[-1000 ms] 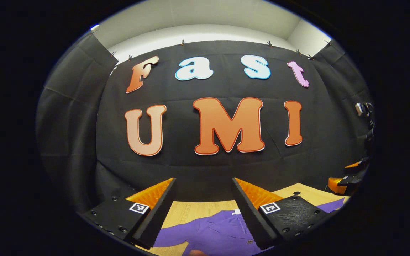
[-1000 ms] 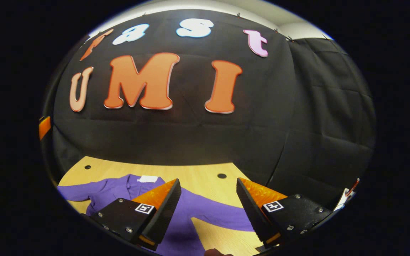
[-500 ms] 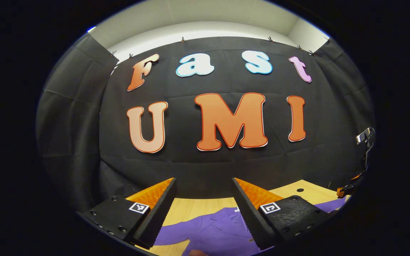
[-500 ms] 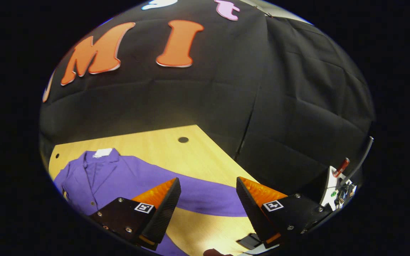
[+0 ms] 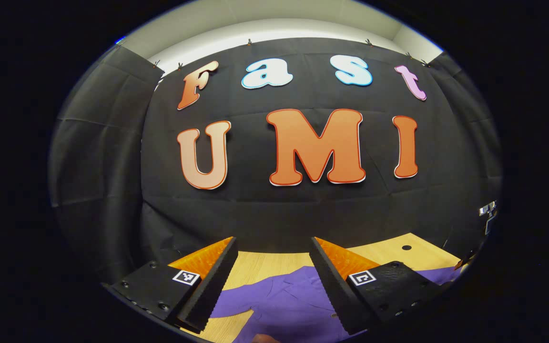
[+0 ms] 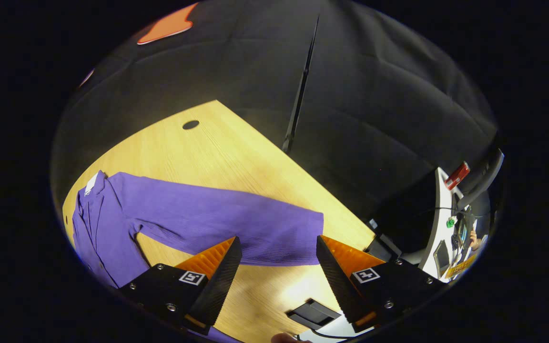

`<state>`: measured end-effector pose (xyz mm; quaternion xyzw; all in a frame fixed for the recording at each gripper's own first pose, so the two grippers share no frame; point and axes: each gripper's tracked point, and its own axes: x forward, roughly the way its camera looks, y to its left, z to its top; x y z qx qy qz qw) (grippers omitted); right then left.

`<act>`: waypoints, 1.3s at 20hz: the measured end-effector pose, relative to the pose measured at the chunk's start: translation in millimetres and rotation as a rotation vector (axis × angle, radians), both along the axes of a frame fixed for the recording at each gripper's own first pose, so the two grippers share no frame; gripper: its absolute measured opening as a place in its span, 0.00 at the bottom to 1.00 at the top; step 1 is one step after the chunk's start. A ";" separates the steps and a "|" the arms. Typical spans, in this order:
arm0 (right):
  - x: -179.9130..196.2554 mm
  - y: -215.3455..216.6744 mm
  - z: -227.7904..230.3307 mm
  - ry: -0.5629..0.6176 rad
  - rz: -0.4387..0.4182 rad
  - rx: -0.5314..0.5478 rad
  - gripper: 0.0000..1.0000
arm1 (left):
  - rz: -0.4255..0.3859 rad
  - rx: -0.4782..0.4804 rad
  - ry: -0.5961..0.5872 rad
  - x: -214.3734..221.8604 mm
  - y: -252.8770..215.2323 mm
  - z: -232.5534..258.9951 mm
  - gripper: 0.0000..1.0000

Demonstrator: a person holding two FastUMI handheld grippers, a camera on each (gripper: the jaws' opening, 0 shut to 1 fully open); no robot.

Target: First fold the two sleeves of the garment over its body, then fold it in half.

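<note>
The purple garment [image 6: 112, 224] is laid flat on the tabletop [image 6: 217, 143], one sleeve [image 6: 236, 224] outstretched toward its right edge; both tongs [image 5: 269, 281] [image 6: 277, 276] are held spread and empty, no fold yet made.

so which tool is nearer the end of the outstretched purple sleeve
Right. The right tool hovers open just over the sleeve's cuff; the left tool hangs over the shirt's body.

A: What lies under everything?
B: A light wooden table [image 6: 236, 157], with a dark round hole [image 6: 190, 125] toward the upper left of the right gripper view.

A: And behind it?
B: The black cloth wall [image 5: 265, 214].

A: Anything at the edges?
B: A cluttered white stand [image 6: 439, 228] at right, and a flat black block [image 6: 312, 314] at the bottom.
</note>
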<state>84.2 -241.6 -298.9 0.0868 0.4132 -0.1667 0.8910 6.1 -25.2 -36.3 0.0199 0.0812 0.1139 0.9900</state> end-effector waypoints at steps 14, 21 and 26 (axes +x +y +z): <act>7.8 -44.3 -67.3 0.238 0.003 0.124 0.96 | 0.015 0.088 0.136 -18.6 -30.3 -33.3 0.96; 15.0 -48.2 -74.2 0.237 -0.040 0.210 0.95 | 0.023 0.107 0.157 -21.3 -35.9 -34.5 0.96; 10.1 -45.5 -76.6 0.258 0.026 0.203 0.62 | 0.015 0.098 0.171 -24.3 -37.4 -38.9 0.96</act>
